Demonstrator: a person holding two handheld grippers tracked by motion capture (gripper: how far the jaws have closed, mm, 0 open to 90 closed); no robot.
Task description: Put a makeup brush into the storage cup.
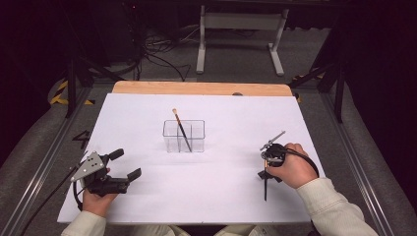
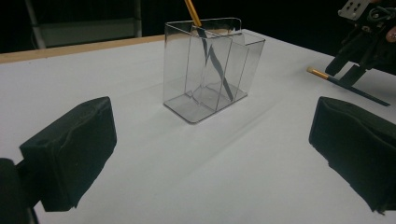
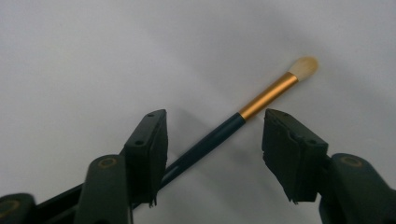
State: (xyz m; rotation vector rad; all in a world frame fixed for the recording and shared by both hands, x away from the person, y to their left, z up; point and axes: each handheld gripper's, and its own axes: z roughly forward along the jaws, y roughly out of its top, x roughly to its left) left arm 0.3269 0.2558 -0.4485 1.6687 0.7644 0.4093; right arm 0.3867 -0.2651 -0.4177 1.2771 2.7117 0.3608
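A white sheet covers the worktop. On it lies a slim dark-handled makeup brush with gold ferrule, between the spread jaws of the right hand-held gripper. Mid-sheet, a clear plastic divided organizer holds another brush leaning. The left hand-held gripper gapes empty.
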